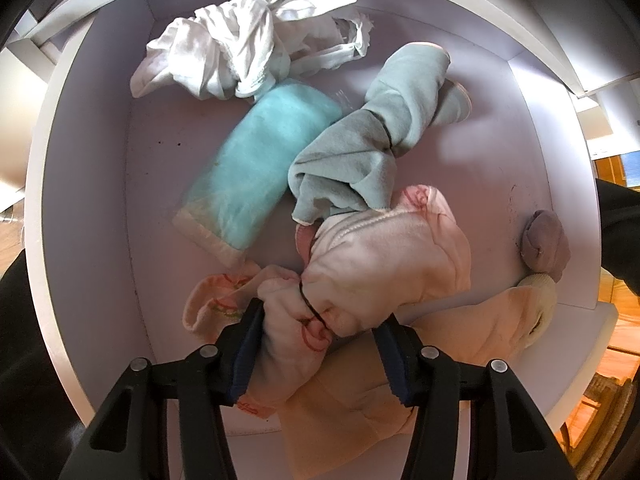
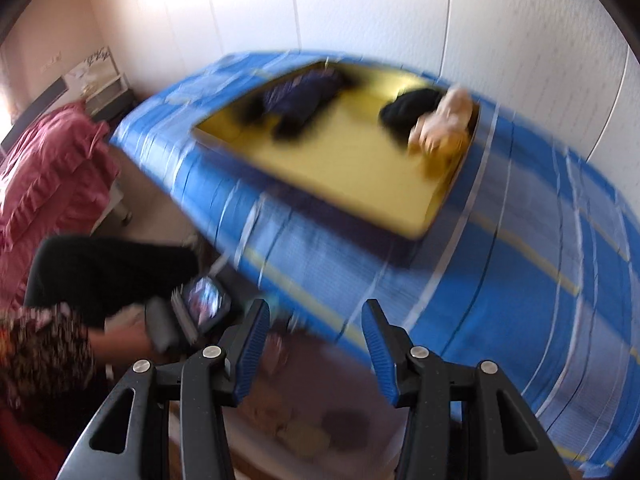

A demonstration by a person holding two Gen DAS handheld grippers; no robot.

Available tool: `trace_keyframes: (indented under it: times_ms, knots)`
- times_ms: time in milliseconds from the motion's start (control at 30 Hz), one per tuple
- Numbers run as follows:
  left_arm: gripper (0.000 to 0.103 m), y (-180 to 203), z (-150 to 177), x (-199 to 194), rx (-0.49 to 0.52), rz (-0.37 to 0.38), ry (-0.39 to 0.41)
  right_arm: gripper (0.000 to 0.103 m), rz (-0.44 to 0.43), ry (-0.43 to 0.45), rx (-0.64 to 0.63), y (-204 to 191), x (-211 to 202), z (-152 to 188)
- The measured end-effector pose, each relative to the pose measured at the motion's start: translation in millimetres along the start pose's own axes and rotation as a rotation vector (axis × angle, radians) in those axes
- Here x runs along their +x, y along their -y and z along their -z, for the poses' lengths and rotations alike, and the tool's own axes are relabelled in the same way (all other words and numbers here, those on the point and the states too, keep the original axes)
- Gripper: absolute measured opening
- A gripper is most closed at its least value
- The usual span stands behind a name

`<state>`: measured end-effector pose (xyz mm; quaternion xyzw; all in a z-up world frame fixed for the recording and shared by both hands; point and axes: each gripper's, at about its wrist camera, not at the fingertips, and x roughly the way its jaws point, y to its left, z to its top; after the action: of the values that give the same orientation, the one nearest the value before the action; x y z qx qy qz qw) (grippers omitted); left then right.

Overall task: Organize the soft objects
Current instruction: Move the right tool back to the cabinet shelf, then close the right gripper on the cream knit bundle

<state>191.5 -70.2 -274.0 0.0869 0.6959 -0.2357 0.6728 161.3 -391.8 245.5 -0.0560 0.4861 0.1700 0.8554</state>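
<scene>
Pointing steeply down into the white box [image 1: 100,92], the left tool [image 1: 318,318] clamps the pink tied garment bundle [image 1: 360,268] beside a grey-green bundle [image 1: 360,152], while the right tool [image 2: 316,320], released and empty, hangs tilted over the blue bedspread [image 2: 520,280].

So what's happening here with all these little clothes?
A person is sorting soft clothes with two hand-held grippers. The left gripper has its jaws around a pale pink bundled garment inside a white drawer, among a turquoise fleece roll and a white crumpled cloth. The right gripper is empty, over a blue striped bedspread holding a yellow tray.
</scene>
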Motion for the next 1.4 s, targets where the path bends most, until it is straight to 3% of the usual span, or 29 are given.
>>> trace_keyframes:
  times_ms: [233, 333, 433, 533, 933, 1167, 1400]
  knots:
    - [0.053, -1, 1, -1, 0.0, 0.002, -0.001, 0.049, 0.018, -0.261, 0.039, 7, 54, 71]
    - [0.053, -1, 0, -1, 0.0, 0.002, -0.001, 0.049, 0.007, -0.42, 0.132, 18, 92, 97]
    - [0.053, -2, 0, -1, -0.002, 0.004, -0.003, 0.049, -0.024, -0.498, 0.251, 30, 116, 110]
    - [0.052, -4, 0, -3, -0.006, 0.007, -0.002, 0.049, -0.071, -0.514, 0.359, 39, 132, 117]
    - [0.05, -6, 4, -12, -0.01, 0.012, 0.007, 0.057, -0.07, -0.678, 0.485, 37, 184, 146]
    - [0.05, -1, 7, -18, -0.003, 0.008, 0.011, 0.059, -0.104, -0.767, 0.649, 48, 213, 174]
    - [0.05, -2, 9, -27, -0.018, 0.019, 0.019, 0.069, -0.112, -0.823, 0.734, 51, 236, 194]
